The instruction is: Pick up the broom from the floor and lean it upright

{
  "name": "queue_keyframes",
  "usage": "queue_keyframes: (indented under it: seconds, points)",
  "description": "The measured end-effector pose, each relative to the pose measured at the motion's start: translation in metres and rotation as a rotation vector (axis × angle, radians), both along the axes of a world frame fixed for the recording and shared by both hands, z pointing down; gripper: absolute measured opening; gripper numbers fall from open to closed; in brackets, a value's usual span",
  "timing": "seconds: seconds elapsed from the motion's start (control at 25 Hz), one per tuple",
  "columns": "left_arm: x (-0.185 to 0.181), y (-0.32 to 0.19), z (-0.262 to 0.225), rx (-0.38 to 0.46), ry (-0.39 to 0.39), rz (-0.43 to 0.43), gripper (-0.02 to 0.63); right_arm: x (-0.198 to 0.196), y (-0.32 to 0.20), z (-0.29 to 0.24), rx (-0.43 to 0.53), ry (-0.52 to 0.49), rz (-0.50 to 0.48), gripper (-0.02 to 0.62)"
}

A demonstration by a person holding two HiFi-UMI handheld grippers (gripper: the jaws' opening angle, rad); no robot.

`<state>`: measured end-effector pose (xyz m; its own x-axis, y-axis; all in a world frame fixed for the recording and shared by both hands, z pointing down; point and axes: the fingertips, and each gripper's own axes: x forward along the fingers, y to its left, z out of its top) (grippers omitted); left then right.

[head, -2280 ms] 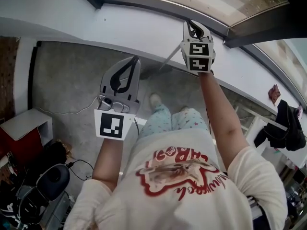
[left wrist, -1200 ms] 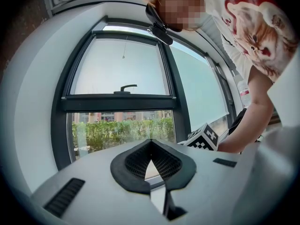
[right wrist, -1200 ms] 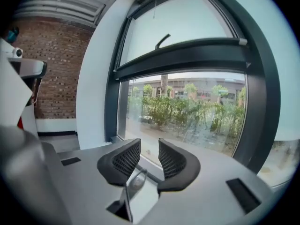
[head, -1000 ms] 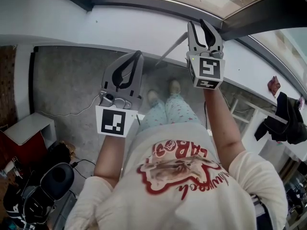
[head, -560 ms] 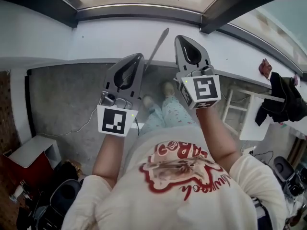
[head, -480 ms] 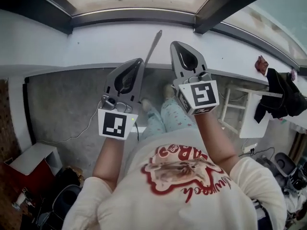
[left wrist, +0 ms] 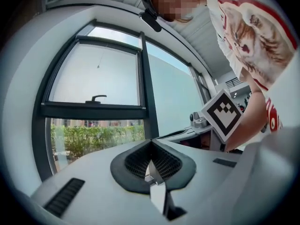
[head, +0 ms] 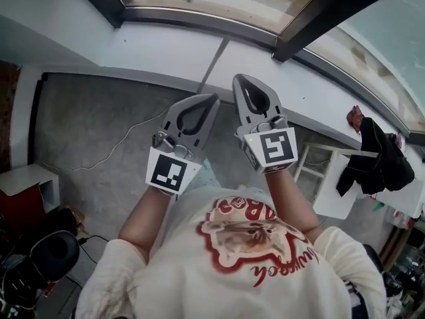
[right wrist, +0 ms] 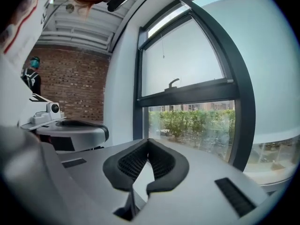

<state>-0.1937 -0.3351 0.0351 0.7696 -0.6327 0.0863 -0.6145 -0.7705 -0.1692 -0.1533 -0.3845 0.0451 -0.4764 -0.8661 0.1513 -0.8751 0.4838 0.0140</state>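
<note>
The broom shows only as its thin grey handle (head: 214, 64), leaning upright against the white wall under the window; its head is hidden behind my grippers. No gripper touches it. My left gripper (head: 212, 99) is held up just below the handle, jaws together and empty. My right gripper (head: 240, 79) is right beside it, a little to the right of the handle, also shut with nothing in it. In the left gripper view the left gripper (left wrist: 151, 143) points at the window. The right gripper (right wrist: 148, 142) does the same in the right gripper view, and the broom is in neither view.
A dark-framed window (head: 199, 18) runs above the white wall. A cable (head: 113, 148) trails over the grey floor. A white cabinet (head: 26, 178) and a black chair (head: 46, 258) are at the left. A white table (head: 332, 188) with dark clothes (head: 375, 161) stands at the right.
The right gripper, open beside the handle's top a second ago, has shut and drawn back beside the left one. Both hands shifted across the view. The handle stays against the wall.
</note>
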Motion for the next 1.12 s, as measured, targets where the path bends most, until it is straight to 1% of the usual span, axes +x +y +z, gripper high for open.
queue_keyframes:
  seconds: [0.04, 0.08, 0.2, 0.24, 0.32, 0.48, 0.56, 0.64, 0.72, 0.92, 1.12]
  points:
    - [0.005, 0.014, -0.002, 0.01, 0.0, -0.024, 0.017, 0.002, 0.015, -0.002, 0.004, -0.004, -0.029, 0.023]
    - [0.01, 0.03, -0.006, 0.016, 0.023, -0.06, 0.017, 0.006, 0.033, -0.003, 0.008, -0.009, -0.056, 0.023]
    - [0.028, 0.081, -0.02, -0.004, 0.202, -0.213, 0.017, 0.029, 0.097, -0.008, 0.029, -0.044, -0.12, 0.023]
    - [0.037, 0.101, -0.022, -0.008, 0.23, -0.249, 0.017, 0.039, 0.12, -0.011, 0.035, -0.052, -0.136, 0.023]
    - [0.058, 0.139, -0.024, -0.006, 0.233, -0.288, 0.017, 0.059, 0.165, -0.013, 0.039, -0.058, -0.165, 0.024]
    - [0.104, 0.205, -0.04, -0.007, 0.25, -0.299, 0.017, 0.101, 0.233, -0.015, 0.0, -0.065, -0.205, 0.025]
    - [0.12, 0.237, -0.05, -0.01, 0.239, -0.287, 0.016, 0.116, 0.261, -0.021, -0.027, -0.075, -0.22, 0.025]
    - [0.13, 0.261, -0.057, -0.008, 0.218, -0.276, 0.017, 0.125, 0.281, -0.034, -0.023, -0.092, -0.226, 0.023]
    - [0.135, 0.276, -0.062, -0.005, 0.207, -0.269, 0.017, 0.13, 0.293, -0.047, 0.0, -0.108, -0.227, 0.023]
    - [0.144, 0.295, -0.077, 0.012, 0.211, -0.257, 0.017, 0.135, 0.316, -0.064, 0.043, -0.132, -0.243, 0.025]
    - [0.136, 0.305, -0.095, 0.049, 0.206, -0.265, 0.017, 0.125, 0.326, -0.073, 0.059, -0.13, -0.261, 0.023]
